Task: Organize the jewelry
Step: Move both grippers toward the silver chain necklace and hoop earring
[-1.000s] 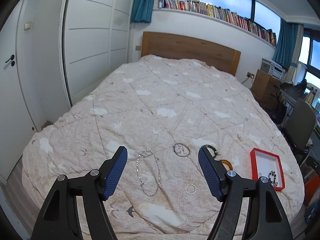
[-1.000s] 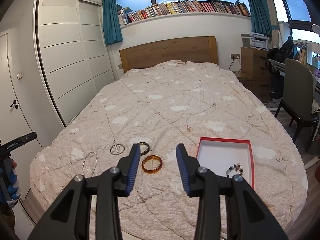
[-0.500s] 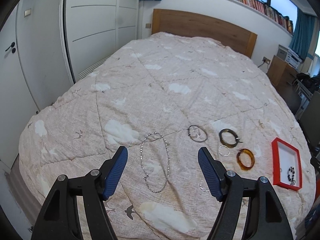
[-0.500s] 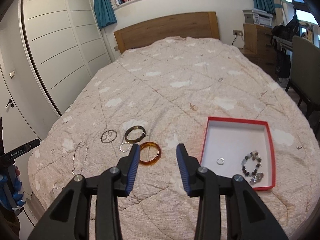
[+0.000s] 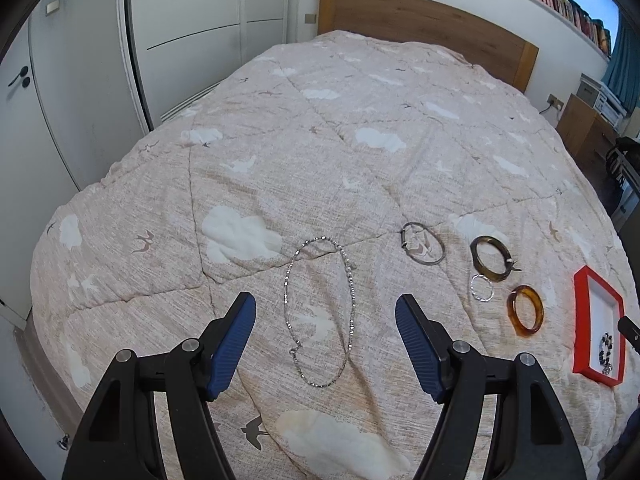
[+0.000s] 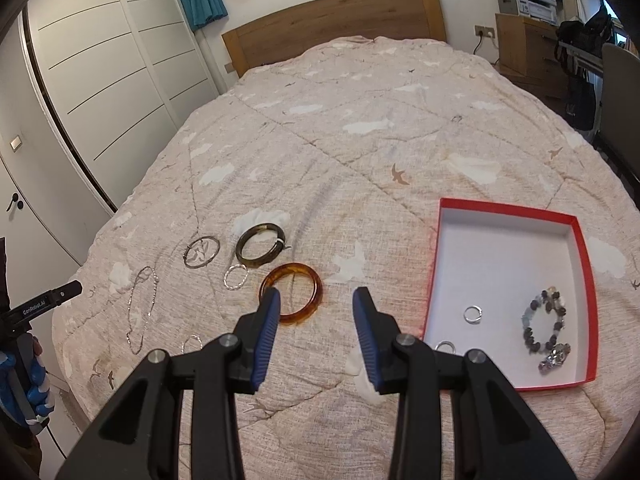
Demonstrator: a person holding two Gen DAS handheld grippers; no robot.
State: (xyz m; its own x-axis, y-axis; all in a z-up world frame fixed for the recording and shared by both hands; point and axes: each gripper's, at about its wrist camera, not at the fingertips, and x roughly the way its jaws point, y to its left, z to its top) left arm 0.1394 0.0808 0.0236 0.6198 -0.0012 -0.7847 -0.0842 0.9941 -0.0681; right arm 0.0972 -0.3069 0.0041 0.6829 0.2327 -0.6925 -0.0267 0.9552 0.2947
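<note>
The left tool (image 5: 325, 320) is held over the bed (image 5: 360, 152) with its fingers spread wide, and nothing is held in it. A silver chain necklace (image 5: 320, 312) is laid in a long loop on the quilt right between the fingers, and bare quilt is seen on both sides of it.

The right tool (image 6: 316, 304) is also spread apart and holds nothing. Its left finger is seen just over the near rim of the amber bangle (image 6: 291, 293). Bare quilt lies between the bangle and the red box (image 6: 580, 264).

A small silver hoop (image 6: 235, 277), a dark bangle (image 6: 261, 245) and a thin grey bangle (image 6: 202, 252) are set close together beyond the amber one. Another small ring (image 6: 191, 343) is seen near the foot edge of the bed.

The red box is placed near the right edge of the bed. A beaded bracelet (image 6: 545, 320) and two small rings (image 6: 472, 314) are kept inside it, and much of its white floor is bare.
</note>
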